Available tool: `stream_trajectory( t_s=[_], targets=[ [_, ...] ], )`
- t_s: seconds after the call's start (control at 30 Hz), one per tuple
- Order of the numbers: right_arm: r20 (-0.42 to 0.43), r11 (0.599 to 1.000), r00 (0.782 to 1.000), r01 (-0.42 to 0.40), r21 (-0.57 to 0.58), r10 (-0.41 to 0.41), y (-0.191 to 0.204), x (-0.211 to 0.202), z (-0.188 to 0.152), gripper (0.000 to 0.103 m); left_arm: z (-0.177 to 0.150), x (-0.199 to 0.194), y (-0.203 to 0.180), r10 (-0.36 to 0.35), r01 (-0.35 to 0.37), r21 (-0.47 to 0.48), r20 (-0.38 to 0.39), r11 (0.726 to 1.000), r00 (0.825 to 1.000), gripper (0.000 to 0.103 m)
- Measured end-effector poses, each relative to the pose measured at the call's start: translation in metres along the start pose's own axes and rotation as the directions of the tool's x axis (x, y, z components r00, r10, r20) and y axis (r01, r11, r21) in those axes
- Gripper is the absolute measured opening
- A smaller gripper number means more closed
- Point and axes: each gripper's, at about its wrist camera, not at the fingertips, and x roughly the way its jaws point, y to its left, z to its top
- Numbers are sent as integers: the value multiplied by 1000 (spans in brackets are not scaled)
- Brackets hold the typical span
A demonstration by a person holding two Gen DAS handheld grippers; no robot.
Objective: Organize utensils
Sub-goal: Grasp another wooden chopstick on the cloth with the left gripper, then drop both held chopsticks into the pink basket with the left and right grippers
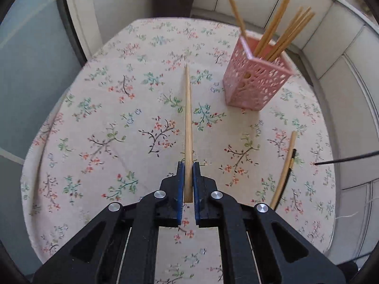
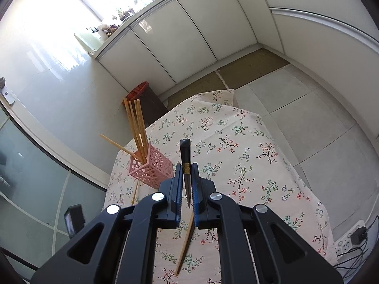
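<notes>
My left gripper [image 1: 187, 168] has its fingers closed on a pale tapered wooden chopstick [image 1: 187, 118], lifted over the floral-clothed desk [image 1: 94, 130]; my right gripper [image 2: 187, 172] clamps a black lacquered chopstick [image 2: 185, 156]. The pink perforated plastic holder [image 1: 254, 80], already bristling with wooden chopsticks, stands ahead to the right. I judge the risk is my long stick catching those leaning ones, or tipping the light holder, if I come in slanted.
</notes>
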Motion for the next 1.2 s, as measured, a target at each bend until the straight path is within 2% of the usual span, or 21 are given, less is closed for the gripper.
stream_trajectory(
  t_s=[0.1, 0.27, 0.57, 0.77, 0.87, 0.93, 1.0, 1.2],
  targets=[
    [-8, 1000, 1000, -13, -11, 13, 5, 0, -2, 7, -2, -60, 2, 12, -18, 39, 134, 999, 991, 6],
    [-11, 999, 1000, -22, -27, 21, 14, -3, -5, 9, 35, -91, 14, -17, 3, 55, 258, 998, 966, 6],
    [25, 995, 997, -68, -76, 70, 42, -25, 4, 9, 56, -127, -1, -113, 77, 112, 355, 991, 928, 6],
    [64, 988, 993, -86, -129, 95, 67, -35, 24, 9, 95, -154, -27, -189, 130, 164, 426, 978, 885, 6],
    [73, 988, 993, -81, -134, 91, 70, -35, 33, 9, 117, -160, -42, -206, 132, 188, 460, 973, 863, 6],
    [76, 989, 994, -73, -132, 84, 70, -33, 39, 9, 130, -157, -50, -217, 139, 198, 460, 970, 861, 6],
    [78, 989, 994, -62, -131, 73, 68, -30, 44, 9, 140, -150, -56, -218, 137, 205, 452, 969, 865, 6],
    [72, 991, 996, -50, -121, 59, 68, -18, 54, 9, 151, -116, -64, -204, 129, 209, 398, 969, 894, 6]
  ],
)
